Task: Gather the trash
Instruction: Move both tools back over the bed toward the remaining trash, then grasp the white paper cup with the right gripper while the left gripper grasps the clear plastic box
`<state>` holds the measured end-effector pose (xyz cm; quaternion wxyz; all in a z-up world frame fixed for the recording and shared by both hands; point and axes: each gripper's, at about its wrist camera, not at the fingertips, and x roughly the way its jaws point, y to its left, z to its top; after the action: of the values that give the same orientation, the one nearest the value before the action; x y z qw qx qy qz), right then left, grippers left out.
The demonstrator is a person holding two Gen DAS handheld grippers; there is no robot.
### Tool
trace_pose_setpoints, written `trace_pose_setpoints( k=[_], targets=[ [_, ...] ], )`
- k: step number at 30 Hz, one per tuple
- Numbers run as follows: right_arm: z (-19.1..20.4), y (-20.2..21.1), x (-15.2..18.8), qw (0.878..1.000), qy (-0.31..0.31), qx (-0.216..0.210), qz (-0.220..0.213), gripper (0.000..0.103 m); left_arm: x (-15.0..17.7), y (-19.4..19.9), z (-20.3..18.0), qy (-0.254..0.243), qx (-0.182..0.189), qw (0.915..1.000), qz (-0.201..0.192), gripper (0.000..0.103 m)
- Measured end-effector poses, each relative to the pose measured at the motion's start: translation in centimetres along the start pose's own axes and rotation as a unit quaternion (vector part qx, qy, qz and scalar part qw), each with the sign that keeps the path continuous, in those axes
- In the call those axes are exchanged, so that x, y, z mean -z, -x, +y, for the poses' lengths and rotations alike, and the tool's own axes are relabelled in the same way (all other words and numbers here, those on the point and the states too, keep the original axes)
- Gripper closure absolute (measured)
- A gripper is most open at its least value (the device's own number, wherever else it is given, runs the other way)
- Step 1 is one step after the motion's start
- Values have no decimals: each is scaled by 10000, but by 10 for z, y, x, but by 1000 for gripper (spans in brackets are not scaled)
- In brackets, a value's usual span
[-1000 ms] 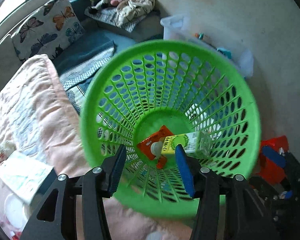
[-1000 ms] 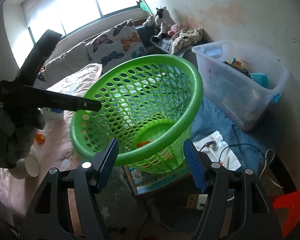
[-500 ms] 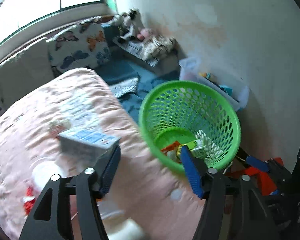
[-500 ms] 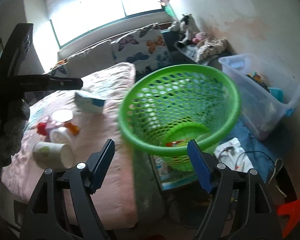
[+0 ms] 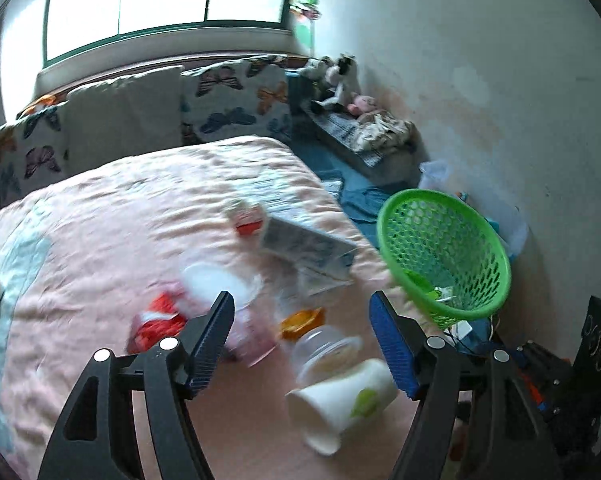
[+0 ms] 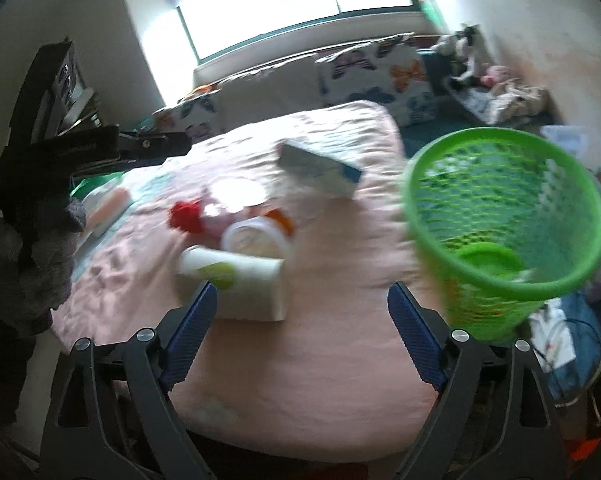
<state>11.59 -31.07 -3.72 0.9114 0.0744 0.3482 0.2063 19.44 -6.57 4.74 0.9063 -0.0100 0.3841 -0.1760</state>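
basket (image 5: 484,240): your green mesh bin, tilted, beside the bed's (image 5: 100,220) right edge
cup (image 5: 340,400): white, lying tipped near the bed's front edge

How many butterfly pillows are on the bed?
2. One pillow leans at the head of the bed, nearer the stuffed toys; the other is at the far left end. A plain cushion sits between them; more could be hidden.

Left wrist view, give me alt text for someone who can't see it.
An open left hand-held gripper hovers over a pink bedspread strewn with trash: a tipped white paper cup, a clear plastic jar, a red wrapper and a flat carton. A green mesh basket stands to the right by the wall.
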Motion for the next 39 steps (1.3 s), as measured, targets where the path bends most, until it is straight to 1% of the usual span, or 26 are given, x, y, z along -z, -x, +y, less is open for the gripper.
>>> trace_pose_setpoints(
  k=[4, 11, 19, 24, 25, 26, 27, 28, 31, 32, 34, 36, 39],
  targets=[
    [20, -23, 3, 9987, -64, -421, 280, 14, 14, 11, 24, 218, -130, 9997, -66, 35],
    [42, -53, 10, 9966, -149, -581, 559, 12, 38, 25, 57, 580, -246, 9979, -141, 35],
    [45, -72, 11, 9967, -245, -437, 641, 10, 59, 33, 81, 849, -285, 9959, -158, 35],
    [42, -80, 11, 9967, -301, -367, 660, 10, 70, 34, 87, 856, -326, 9957, -127, 35],
    [42, -81, 11, 9967, -295, -356, 667, 12, 73, 33, 89, 830, -365, 9958, -107, 35],
    [42, -81, 11, 9967, -294, -359, 669, 15, 77, 33, 90, 806, -401, 9959, -91, 34],
    [42, -82, 11, 9966, -287, -363, 677, 17, 79, 32, 92, 800, -427, 9958, -87, 32],
    [42, -82, 11, 9967, -286, -360, 673, 17, 83, 32, 94, 802, -493, 9955, -87, 29],
    [41, -80, 10, 9972, -267, -324, 625, 17, 93, 30, 100, 806, -676, 9944, -95, 29],
    [40, -79, 9, 9973, -252, -319, 613, 17, 96, 28, 103, 794, -801, 9936, -97, 29],
    [39, -76, 8, 9975, -230, -321, 591, 17, 102, 24, 109, 829, -932, 9922, -50, 27],
    [38, -71, 6, 9977, -203, -306, 565, 17, 106, 21, 115, 882, -977, 9913, -6, 24],
    [36, -64, 4, 9982, -184, -286, 503, 17, 112, 11, 125, 994, -1065, 9893, 127, 23]
  ],
)
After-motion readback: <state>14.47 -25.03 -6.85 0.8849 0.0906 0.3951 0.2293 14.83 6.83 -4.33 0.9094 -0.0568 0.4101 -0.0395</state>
